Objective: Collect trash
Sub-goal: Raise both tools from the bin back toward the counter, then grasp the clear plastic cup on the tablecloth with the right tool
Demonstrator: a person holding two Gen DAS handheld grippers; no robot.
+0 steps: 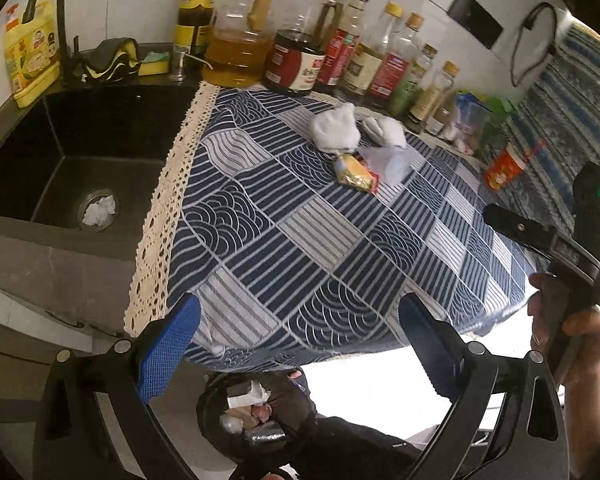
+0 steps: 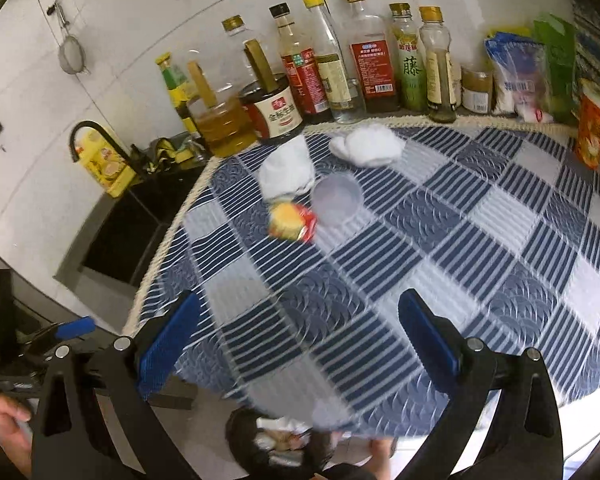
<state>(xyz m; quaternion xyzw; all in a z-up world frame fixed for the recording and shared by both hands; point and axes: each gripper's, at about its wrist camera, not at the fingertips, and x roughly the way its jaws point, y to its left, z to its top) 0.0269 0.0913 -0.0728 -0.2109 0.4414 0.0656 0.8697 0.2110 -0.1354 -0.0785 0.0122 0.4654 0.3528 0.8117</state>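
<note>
Trash lies on the blue patterned tablecloth point(image 1: 300, 240): a yellow and red snack wrapper point(image 1: 354, 172) point(image 2: 292, 222), a clear plastic cup point(image 1: 388, 162) point(image 2: 336, 196) on its side, and two crumpled white tissues point(image 1: 334, 126) point(image 2: 368, 144). Another white wad point(image 1: 99, 210) sits in the sink drain. A black-lined trash bin point(image 1: 252, 412) point(image 2: 280, 440) with trash inside stands on the floor below the counter edge. My left gripper point(image 1: 300, 344) is open and empty above the near edge. My right gripper point(image 2: 300, 344) is open and empty, well short of the trash.
A black sink point(image 1: 80, 148) with faucet lies left of the cloth. A row of sauce and oil bottles point(image 2: 340, 68) lines the back wall. An orange cup point(image 1: 504, 168) and bags point(image 2: 516, 76) stand at the right. The other gripper's body point(image 1: 560, 248) shows at right.
</note>
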